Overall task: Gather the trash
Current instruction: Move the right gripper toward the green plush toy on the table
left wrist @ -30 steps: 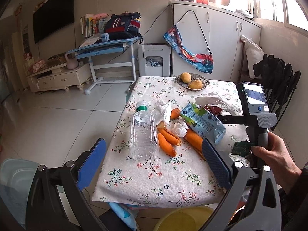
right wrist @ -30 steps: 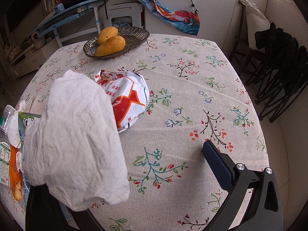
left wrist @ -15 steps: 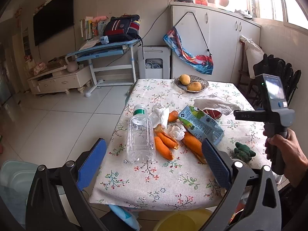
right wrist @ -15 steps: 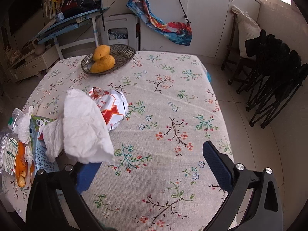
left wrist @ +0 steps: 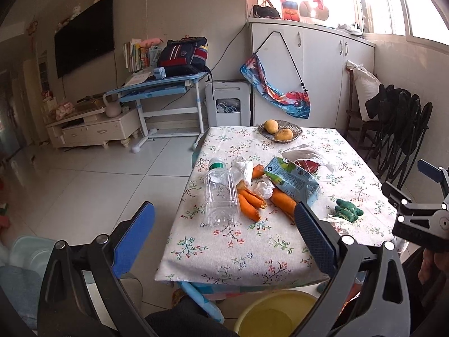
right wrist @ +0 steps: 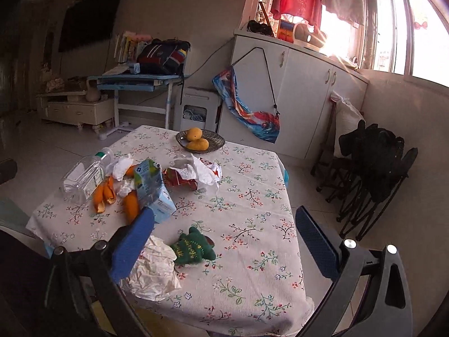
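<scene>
fruit bowl (left wrist: pixel 280 132), green plush toy (right wrist: pixel 193 247), blue desk (left wrist: pixel 160 87), yellow basin (left wrist: pixel 276 313)

A clear glossy plastic bottle (left wrist: pixel 220 193) and crumpled matt paper (right wrist: pixel 153 273) lie on the woven floral cloth tablecloth (right wrist: pixel 252 224).

White cloth (right wrist: pixel 252 196) with small floral sprigs, orange peels (left wrist: pixel 248 200), a clear bottle (left wrist: pixel 220 193) capped green, a blue-and-green carton (left wrist: pixel 293 178), a dark green toy (right wrist: pixel 192 247), yellow mangoes (right wrist: pixel 196 139).
</scene>
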### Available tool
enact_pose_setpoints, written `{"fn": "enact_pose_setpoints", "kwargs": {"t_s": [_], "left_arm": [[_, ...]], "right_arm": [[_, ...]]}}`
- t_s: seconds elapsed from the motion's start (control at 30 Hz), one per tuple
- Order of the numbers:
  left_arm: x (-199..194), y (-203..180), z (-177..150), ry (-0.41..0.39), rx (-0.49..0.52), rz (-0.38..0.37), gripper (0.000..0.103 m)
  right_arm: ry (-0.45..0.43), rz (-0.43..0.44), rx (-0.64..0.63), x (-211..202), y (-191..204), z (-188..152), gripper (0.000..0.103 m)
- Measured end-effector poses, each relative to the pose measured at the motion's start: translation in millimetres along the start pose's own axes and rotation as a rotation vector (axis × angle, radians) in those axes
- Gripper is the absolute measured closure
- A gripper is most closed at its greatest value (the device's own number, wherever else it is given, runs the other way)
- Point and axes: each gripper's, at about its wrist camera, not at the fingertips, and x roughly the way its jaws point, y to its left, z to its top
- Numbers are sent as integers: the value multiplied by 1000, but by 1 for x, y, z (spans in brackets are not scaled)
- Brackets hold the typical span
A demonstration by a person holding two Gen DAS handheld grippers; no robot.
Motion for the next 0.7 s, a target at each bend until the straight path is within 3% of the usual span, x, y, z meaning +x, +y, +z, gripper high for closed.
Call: {"fn": "enact_pose_setpoints", "kwargs": {"t_s": [0.23,0.7], "left_arm": [[-14,2,-13,-16,8,-13,7],[-16,-3,-14,-18,14,-28,7]], "right_arm": [[-20,1,-42,-13,22,-9,6],[-72,41,49,-29,6,-19,6]]}}
